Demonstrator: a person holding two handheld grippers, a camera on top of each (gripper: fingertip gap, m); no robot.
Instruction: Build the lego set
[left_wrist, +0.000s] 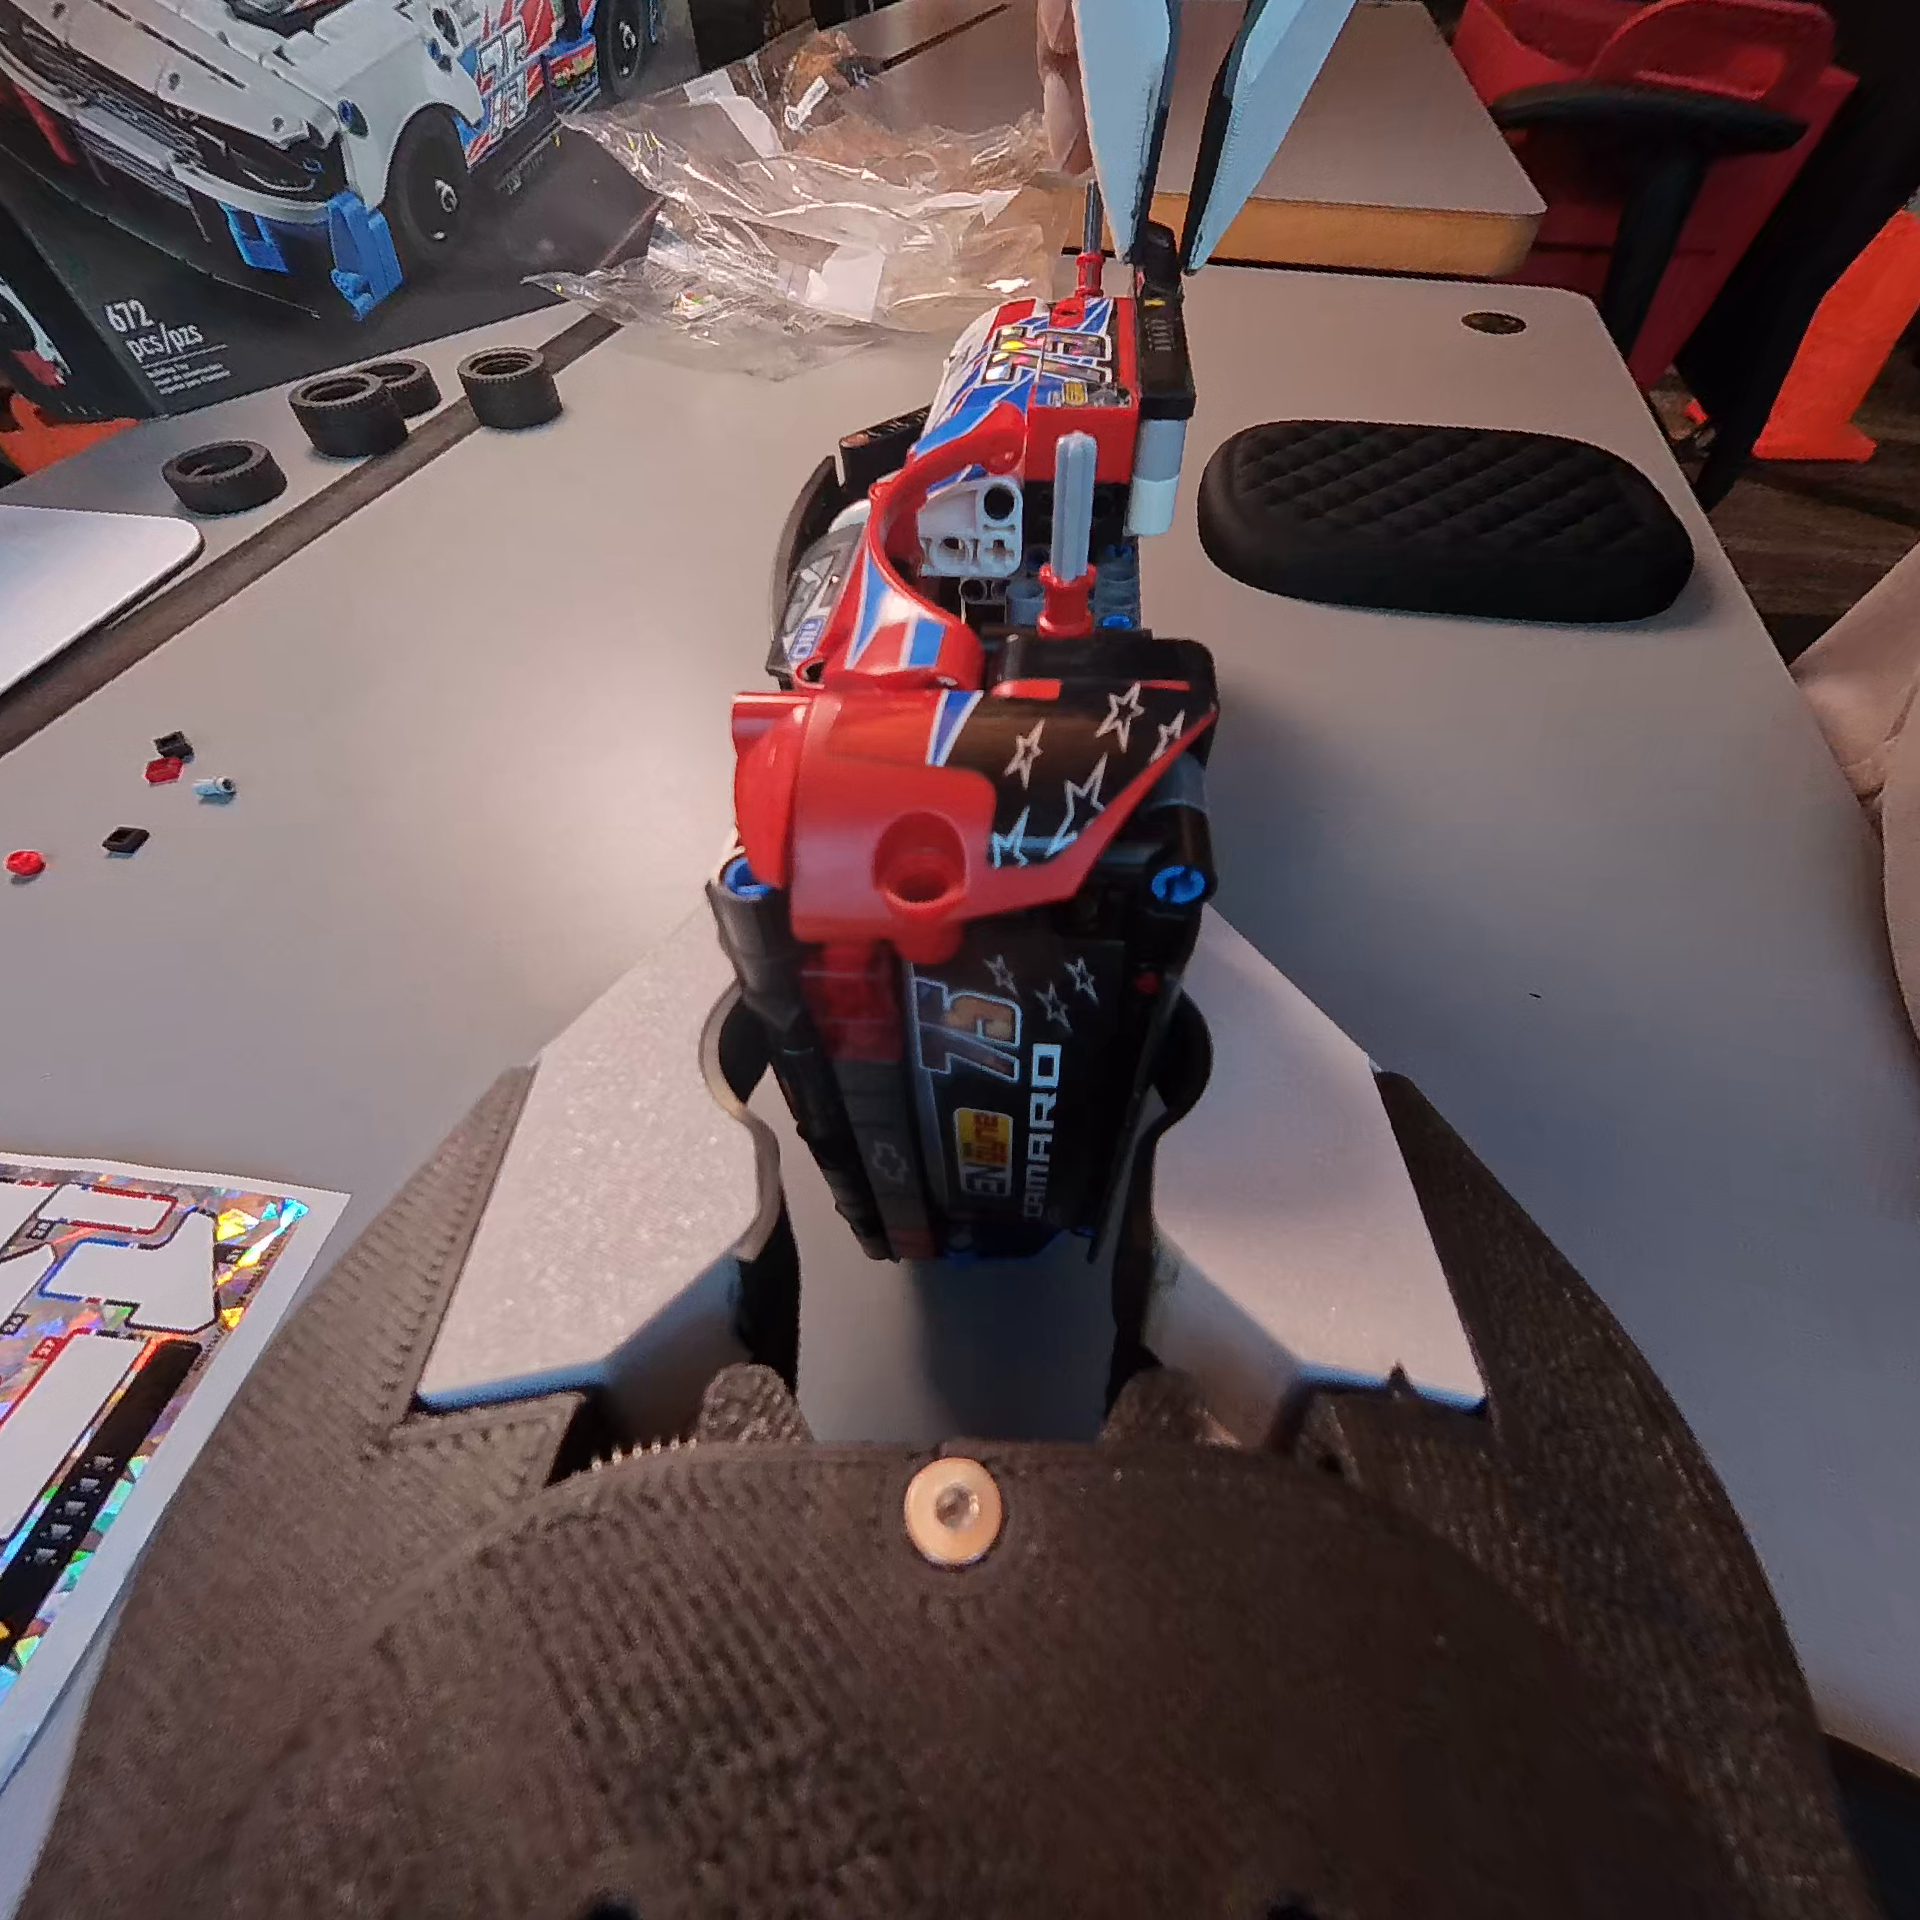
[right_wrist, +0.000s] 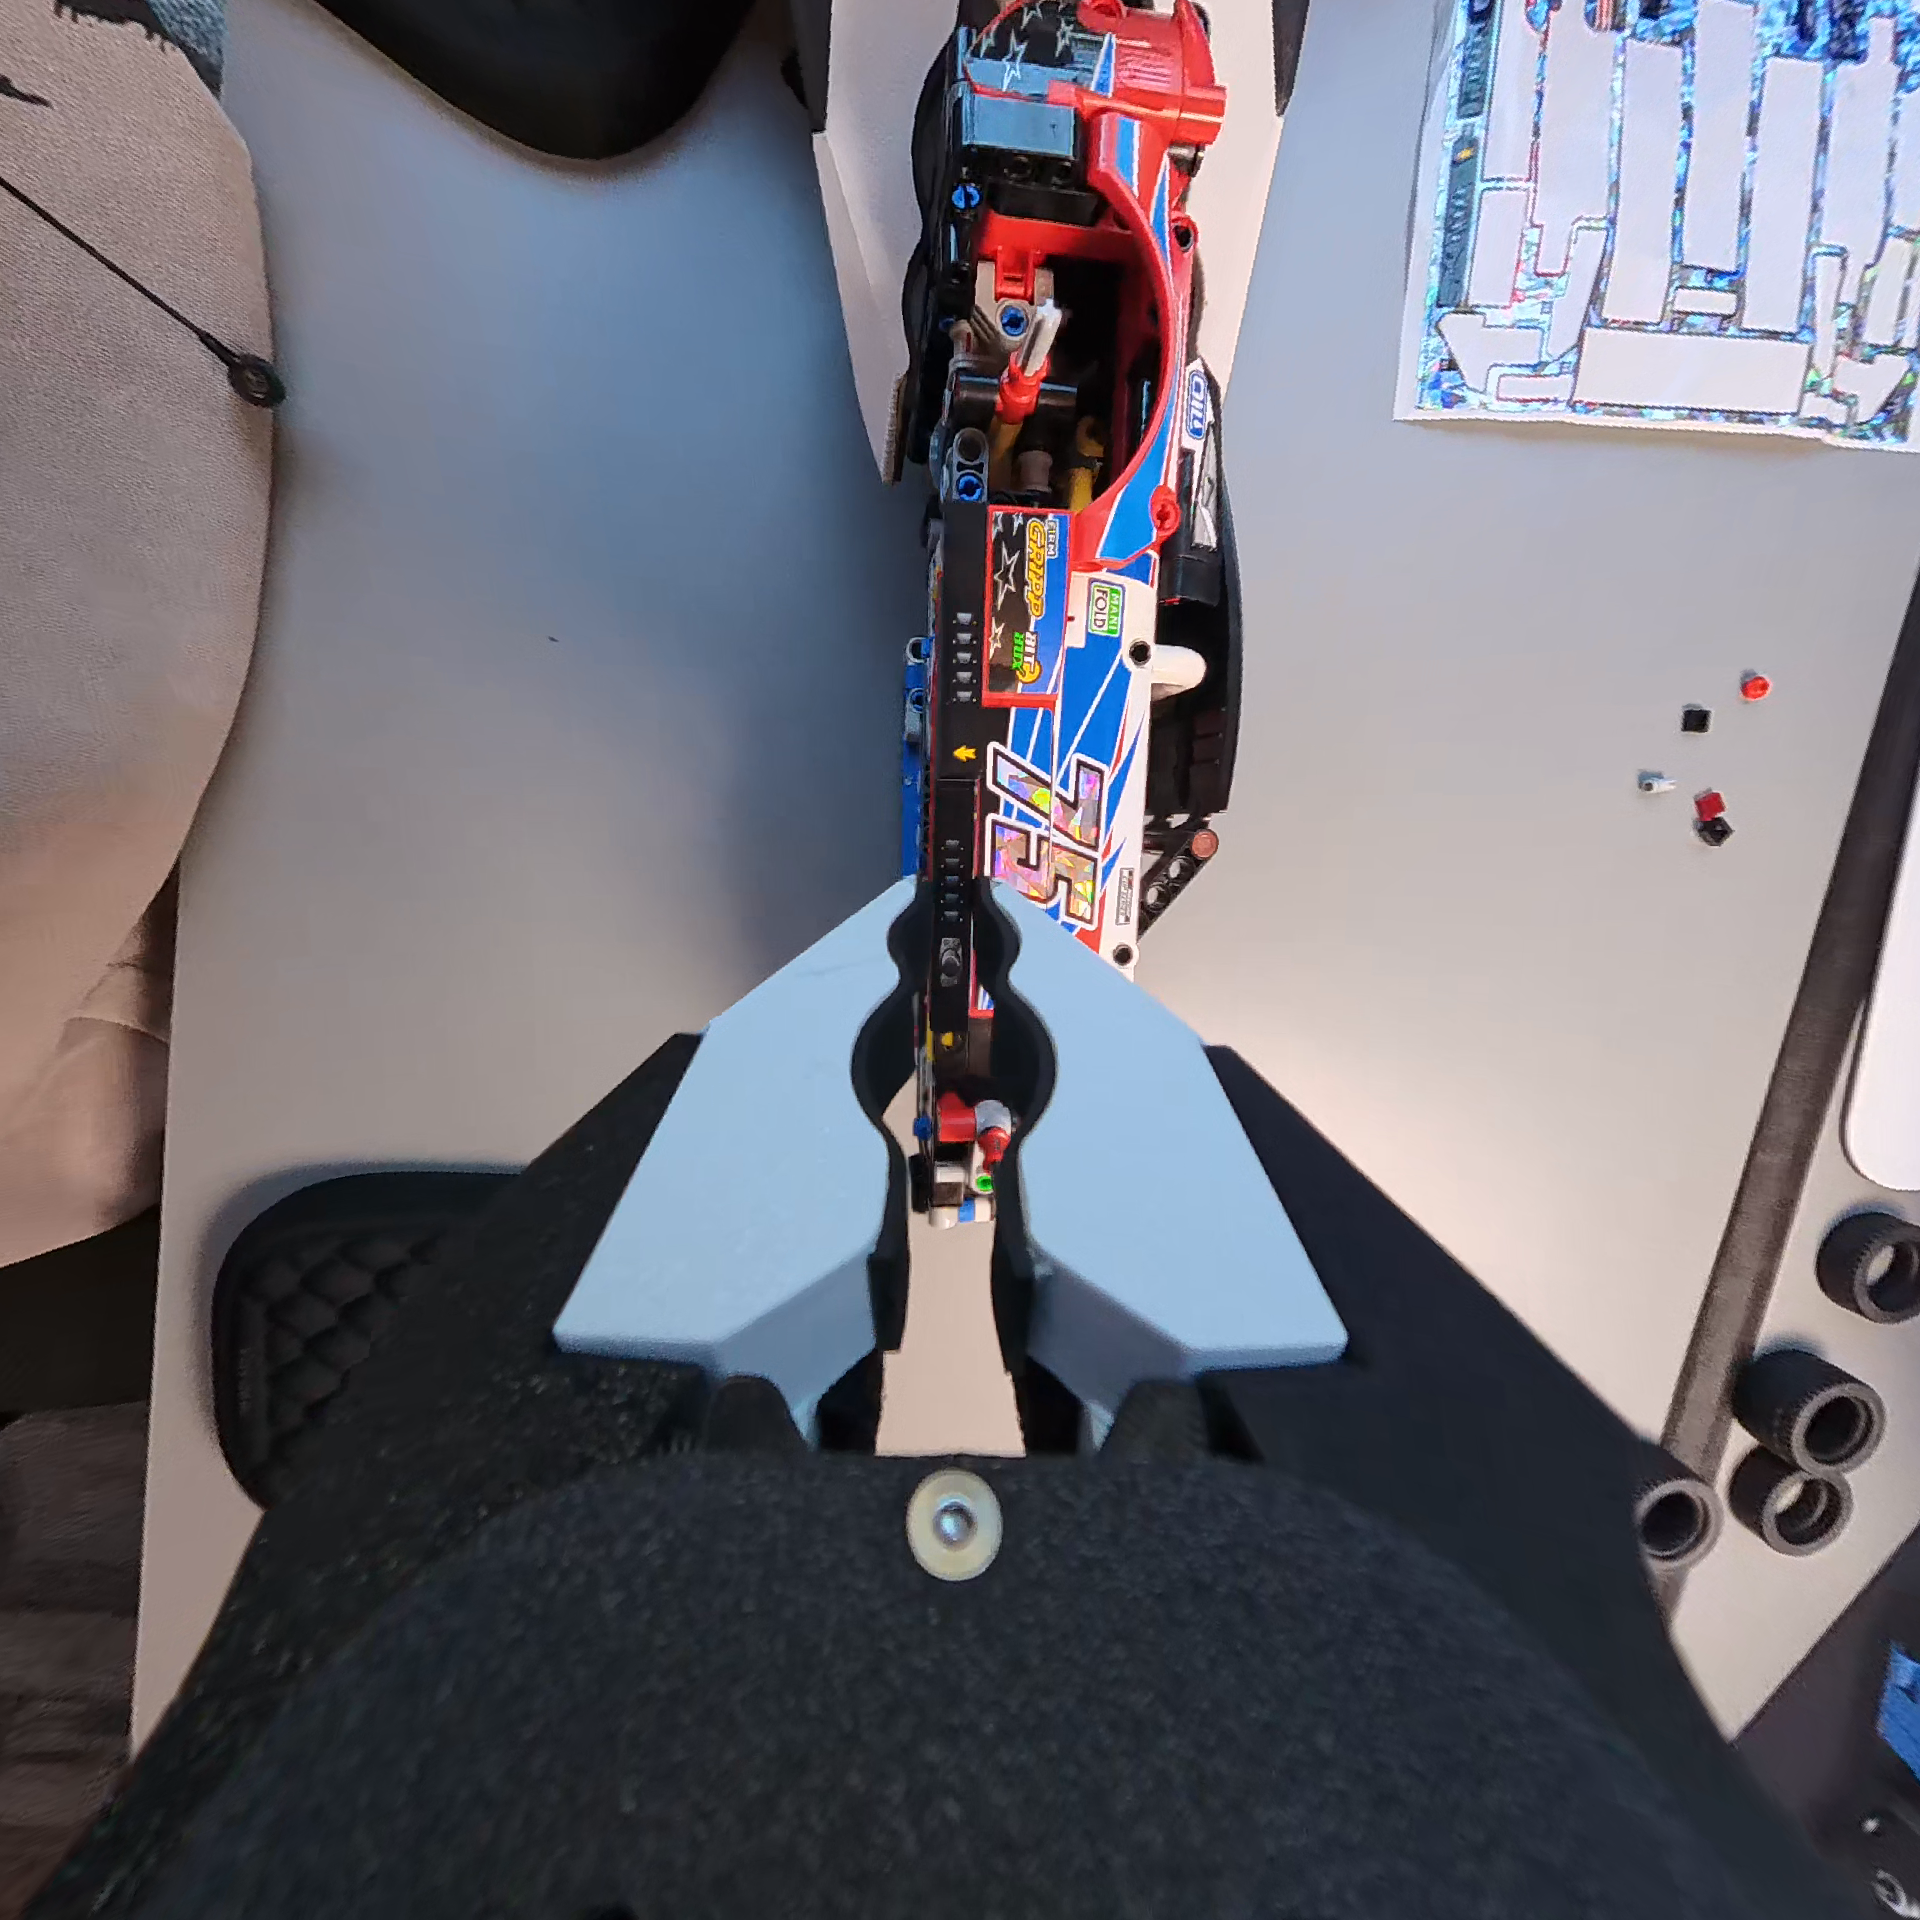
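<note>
A red, white, blue and black lego car body (left_wrist: 935, 790) is turned on its side above the grey table (left_wrist: 468, 644), held between both grippers. My left gripper (left_wrist: 956, 997) is shut on its black starred end. My right gripper (right_wrist: 951, 914) is shut on a thin black strip along the other end of the car (right_wrist: 1049, 790). It shows far off in the left wrist view (left_wrist: 1153, 239). A grey axle with a red bush (left_wrist: 1075, 520) sticks out of the car's side. Several black tyres (left_wrist: 348, 416) lie loose on the table; they also show in the right wrist view (right_wrist: 1813, 1408).
The set's box (left_wrist: 260, 156) and an empty plastic bag (left_wrist: 810, 208) lie at the back. A foil sticker sheet (left_wrist: 125, 1351) lies near left. Small loose pieces (left_wrist: 166, 769) lie left. A black pad (left_wrist: 1444, 520) lies right. A person's clothing (right_wrist: 104, 623) is at the table edge. The left gripper's tips are roughly 12 centimetres from the right gripper's.
</note>
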